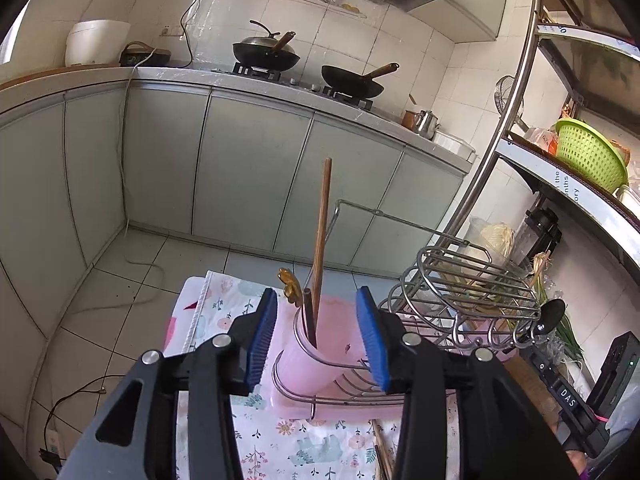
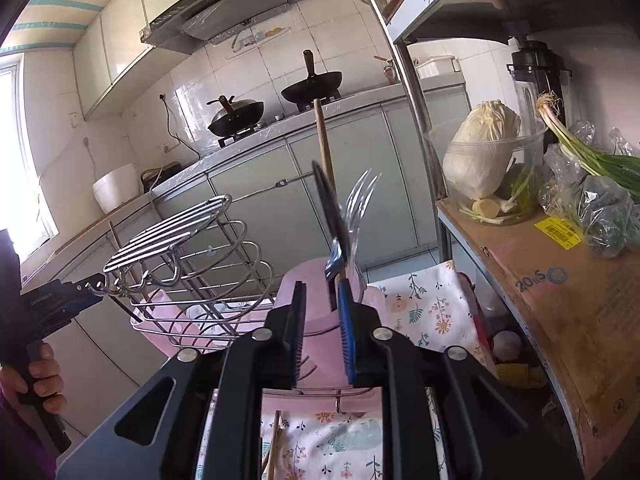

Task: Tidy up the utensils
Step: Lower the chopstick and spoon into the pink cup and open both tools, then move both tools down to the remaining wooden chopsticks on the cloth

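Observation:
A pink cup (image 1: 320, 344) sits in the end ring of a wire dish rack (image 1: 460, 300) on a pink tray. A wooden chopstick (image 1: 322, 236) and a dark utensil handle (image 1: 309, 318) stand upright in the cup. My left gripper (image 1: 320, 340) is open, its blue pads on either side of the cup, holding nothing. In the right wrist view the cup (image 2: 316, 304) stands just ahead of my right gripper (image 2: 322, 332). A clear plastic fork (image 2: 358, 204) and a black utensil (image 2: 332, 208) stick up at its right pad; whether the jaws grip them is unclear.
A floral cloth (image 1: 312, 448) covers the table, with loose chopsticks (image 1: 382, 456) near its front edge. A metal shelf (image 2: 560, 300) at the right holds cabbage, scallions and a blender. Kitchen counter with two woks (image 1: 352, 80) lies behind.

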A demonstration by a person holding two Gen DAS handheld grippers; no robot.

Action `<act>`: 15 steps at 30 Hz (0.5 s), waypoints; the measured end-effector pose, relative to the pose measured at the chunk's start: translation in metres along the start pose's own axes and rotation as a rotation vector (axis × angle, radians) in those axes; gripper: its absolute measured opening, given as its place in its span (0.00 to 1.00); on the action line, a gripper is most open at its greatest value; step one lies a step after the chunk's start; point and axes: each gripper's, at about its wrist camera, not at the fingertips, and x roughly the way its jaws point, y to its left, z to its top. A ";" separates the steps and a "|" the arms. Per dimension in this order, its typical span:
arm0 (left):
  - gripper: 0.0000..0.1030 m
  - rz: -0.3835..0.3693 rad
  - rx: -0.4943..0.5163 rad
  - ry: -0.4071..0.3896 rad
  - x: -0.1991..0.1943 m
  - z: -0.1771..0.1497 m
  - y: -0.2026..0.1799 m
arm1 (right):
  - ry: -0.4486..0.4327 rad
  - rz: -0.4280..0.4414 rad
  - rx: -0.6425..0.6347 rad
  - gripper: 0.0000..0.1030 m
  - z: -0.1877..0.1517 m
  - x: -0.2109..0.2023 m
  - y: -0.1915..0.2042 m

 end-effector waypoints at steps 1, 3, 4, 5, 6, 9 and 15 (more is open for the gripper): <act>0.39 -0.004 -0.003 0.001 -0.003 -0.002 0.000 | 0.003 0.001 0.000 0.30 -0.002 -0.003 0.001; 0.39 -0.014 -0.004 0.001 -0.010 -0.006 -0.001 | 0.006 0.005 -0.001 0.33 -0.005 -0.009 0.003; 0.39 -0.019 -0.001 0.001 -0.014 -0.009 -0.001 | 0.011 0.005 -0.002 0.33 -0.008 -0.012 0.004; 0.39 -0.025 0.003 0.004 -0.017 -0.012 -0.002 | 0.019 0.005 -0.001 0.33 -0.011 -0.014 0.004; 0.39 -0.032 0.006 0.010 -0.019 -0.015 -0.003 | 0.030 0.005 0.000 0.33 -0.015 -0.016 0.005; 0.39 -0.054 0.017 0.048 -0.023 -0.030 -0.006 | 0.080 0.009 0.010 0.34 -0.029 -0.019 0.004; 0.39 -0.106 0.058 0.186 -0.009 -0.072 -0.020 | 0.189 0.021 0.039 0.34 -0.057 -0.018 -0.001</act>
